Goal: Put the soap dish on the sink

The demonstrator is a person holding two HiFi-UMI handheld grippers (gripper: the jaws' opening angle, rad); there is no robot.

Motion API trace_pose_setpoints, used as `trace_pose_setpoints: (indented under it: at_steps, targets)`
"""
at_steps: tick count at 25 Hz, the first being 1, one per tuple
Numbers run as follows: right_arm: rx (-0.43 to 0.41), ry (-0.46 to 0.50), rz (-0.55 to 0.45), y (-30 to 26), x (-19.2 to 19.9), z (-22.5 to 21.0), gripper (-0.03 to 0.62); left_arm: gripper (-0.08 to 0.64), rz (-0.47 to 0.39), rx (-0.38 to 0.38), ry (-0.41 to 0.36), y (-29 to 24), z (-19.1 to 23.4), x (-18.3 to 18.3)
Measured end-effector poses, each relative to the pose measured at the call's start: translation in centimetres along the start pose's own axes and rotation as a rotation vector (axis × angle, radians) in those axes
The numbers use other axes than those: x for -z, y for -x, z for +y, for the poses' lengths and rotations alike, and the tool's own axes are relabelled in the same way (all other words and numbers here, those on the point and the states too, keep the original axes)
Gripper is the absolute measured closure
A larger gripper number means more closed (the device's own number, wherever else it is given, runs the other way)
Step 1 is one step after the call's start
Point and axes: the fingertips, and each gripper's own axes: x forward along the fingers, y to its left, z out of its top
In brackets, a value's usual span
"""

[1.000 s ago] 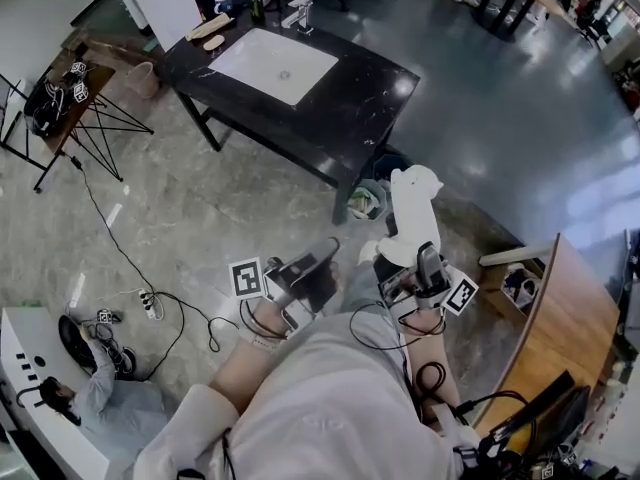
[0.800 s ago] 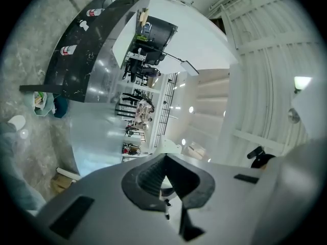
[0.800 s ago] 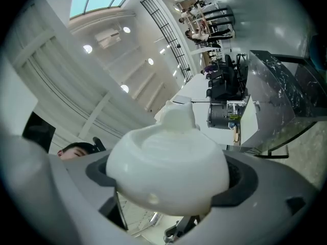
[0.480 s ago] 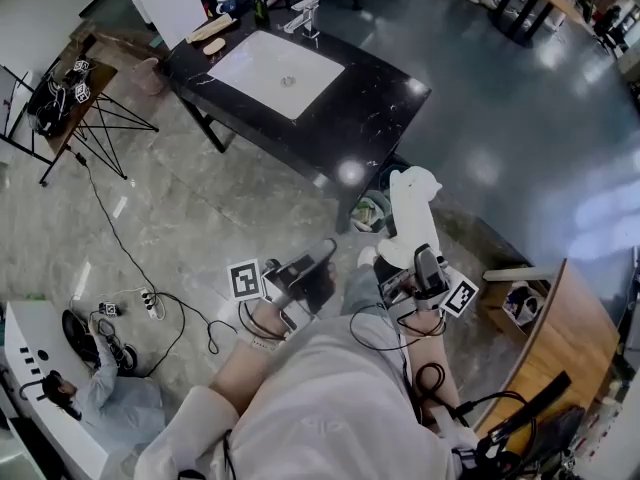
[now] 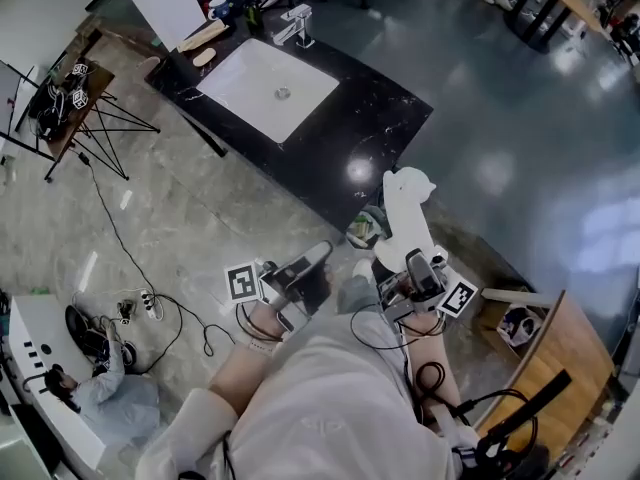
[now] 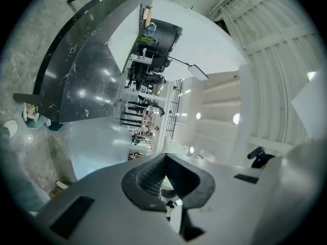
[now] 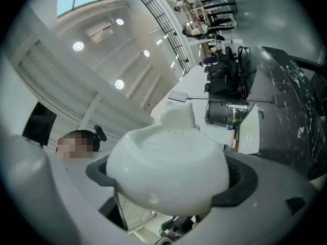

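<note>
- Since the earlier frame the black counter [image 5: 360,118] and its white sink [image 5: 245,83] have drawn nearer in the head view, and both grippers have advanced toward them.
- The right gripper [image 5: 408,258] has its jaws clamped on the soap dish [image 5: 403,213], a white glazed piece that stands up out of the grip.
- In the right gripper view the dish [image 7: 168,157] fills the space between the dark pads, which press on its two sides.
- The soap dish is in the air above the grey stone floor, just off the counter's near edge and well apart from the sink.
- The left gripper [image 5: 320,251] is empty, and the left gripper view shows its jaws [image 6: 166,180] closed together with nothing between them.
- A chrome faucet [image 5: 293,23] stands at the far rim of the sink.
- A small bin [image 5: 365,228] with green contents sits on the floor by the counter's near edge, just beside the dish in the head view.
- At lower left a person [image 5: 100,388] sits by a white desk, and a power strip [image 5: 150,301] lies on the floor nearby.
</note>
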Motion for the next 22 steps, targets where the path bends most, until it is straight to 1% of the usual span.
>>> trace_pose_setpoints:
  at_steps: [3, 9, 16, 18, 20, 22]
  targets:
    - [-0.008, -0.019, 0.027, -1.0, -2.7, -1.4, 0.092, 0.554, -0.023, -0.008, -0.017, -2.9, 0.7, -1.6]
    - [-0.028, -0.027, 0.103, -2.8, -7.6, -3.8, 0.091, 0.554, -0.086, -0.033, -0.039, -7.9, 2.6, -4.5]
    - [-0.047, -0.036, 0.170, -2.9, -9.3, -5.0, 0.092, 0.552, -0.149, -0.056, -0.084, -8.9, 3.4, -5.1]
    - [-0.056, -0.040, 0.185, -3.4, -10.7, -5.9, 0.092, 0.552, -0.178, -0.059, -0.089, -9.8, 3.7, -6.0]
    - [-0.065, -0.062, 0.197, -4.8, -12.5, -6.8, 0.091, 0.552, -0.206, -0.062, -0.103, -11.3, 3.8, -7.3]
    - [-0.067, -0.086, 0.214, -6.4, -13.4, -7.4, 0.092, 0.552, -0.232, -0.063, -0.119, -12.0, 3.5, -8.4]
